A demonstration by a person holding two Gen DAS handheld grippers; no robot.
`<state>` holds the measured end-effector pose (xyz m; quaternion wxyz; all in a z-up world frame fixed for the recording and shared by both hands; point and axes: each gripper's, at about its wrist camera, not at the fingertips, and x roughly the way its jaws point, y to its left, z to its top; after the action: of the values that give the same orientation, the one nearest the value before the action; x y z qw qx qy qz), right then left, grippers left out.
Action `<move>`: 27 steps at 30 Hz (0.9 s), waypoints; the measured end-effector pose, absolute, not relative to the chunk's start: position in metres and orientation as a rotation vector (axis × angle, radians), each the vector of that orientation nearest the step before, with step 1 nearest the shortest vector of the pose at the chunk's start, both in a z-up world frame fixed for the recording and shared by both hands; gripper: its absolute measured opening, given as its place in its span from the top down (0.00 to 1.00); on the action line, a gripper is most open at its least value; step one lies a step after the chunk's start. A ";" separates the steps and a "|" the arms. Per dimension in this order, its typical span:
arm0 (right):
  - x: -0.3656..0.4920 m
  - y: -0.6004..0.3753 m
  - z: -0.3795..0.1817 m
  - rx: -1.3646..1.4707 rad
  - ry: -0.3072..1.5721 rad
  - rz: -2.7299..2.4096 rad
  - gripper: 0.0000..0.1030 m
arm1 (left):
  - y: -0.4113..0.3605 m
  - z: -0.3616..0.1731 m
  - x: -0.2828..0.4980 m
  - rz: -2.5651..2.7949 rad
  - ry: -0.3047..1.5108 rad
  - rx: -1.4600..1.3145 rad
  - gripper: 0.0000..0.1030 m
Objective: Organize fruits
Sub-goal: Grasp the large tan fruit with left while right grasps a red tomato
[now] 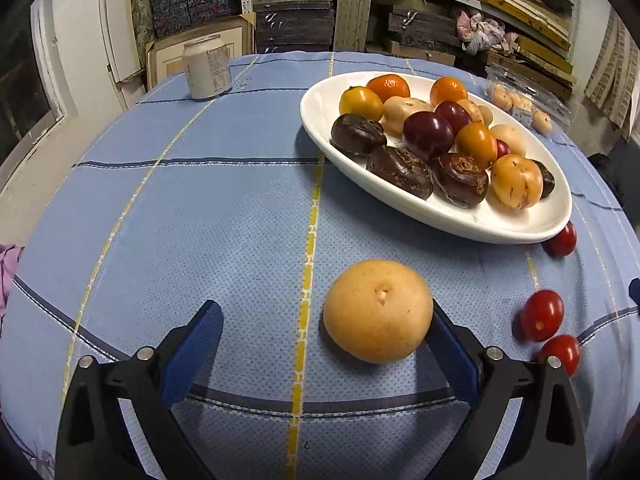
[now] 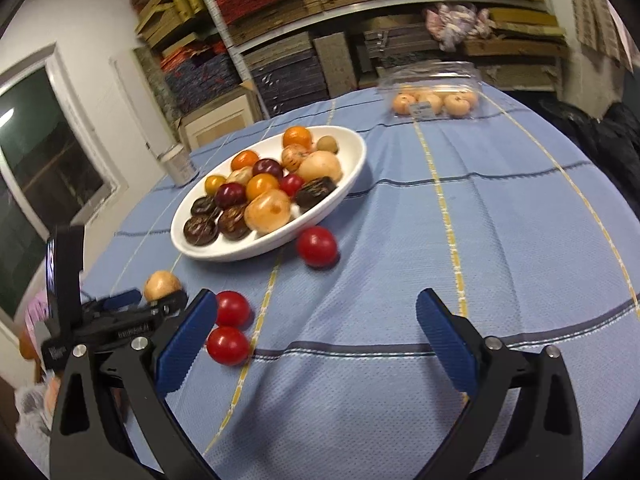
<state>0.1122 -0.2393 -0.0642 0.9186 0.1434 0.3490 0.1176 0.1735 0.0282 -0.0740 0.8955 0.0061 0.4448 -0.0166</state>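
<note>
Risk in the left wrist view sits with the round pale-yellow fruit (image 1: pixel 378 311) on the blue checked tabletop (image 1: pixel 200 220): the left tongs (image 1: pixel 326 334) stand wide apart, and the fruit lies off-centre between them, touching or nearly touching the right finger while the left finger is well clear. Closing from here would likely shove the smooth ball sideways, and it could roll toward the two small red tomatoes (image 1: pixel 548 330) at near right. The white oval dish (image 1: pixel 460 220), far right, is already heaped with fruit, so anything added may slide off.

From the right wrist view, the right tongs (image 2: pixel 316 330) are also spread and hold nothing. Those two tomatoes (image 2: pixel 230 328) lie just beside the left finger, not between the fingers; a third red tomato (image 2: pixel 317 246) rests against the dish (image 2: pixel 224 252). A careless sweep could knock them rolling.
</note>
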 end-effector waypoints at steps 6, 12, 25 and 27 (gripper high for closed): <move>0.114 -0.237 -0.067 0.286 0.734 0.245 0.05 | 0.024 -0.075 0.173 -0.036 0.934 0.032 0.03; 0.101 -0.201 -0.070 0.121 0.748 0.367 0.06 | 0.021 -0.074 0.173 -0.037 0.934 0.031 0.03; 0.094 -0.164 -0.085 -0.009 0.844 0.470 0.63 | 0.021 -0.074 0.173 -0.037 0.935 0.031 0.03; 0.092 -0.163 -0.087 0.000 0.849 0.476 0.64 | 0.021 -0.075 0.173 -0.037 0.935 0.031 0.03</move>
<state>0.0918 -0.1631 -0.0868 0.8838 0.0000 0.4082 0.2288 0.1734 0.0209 -0.0745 0.8925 0.0151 0.4504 -0.0176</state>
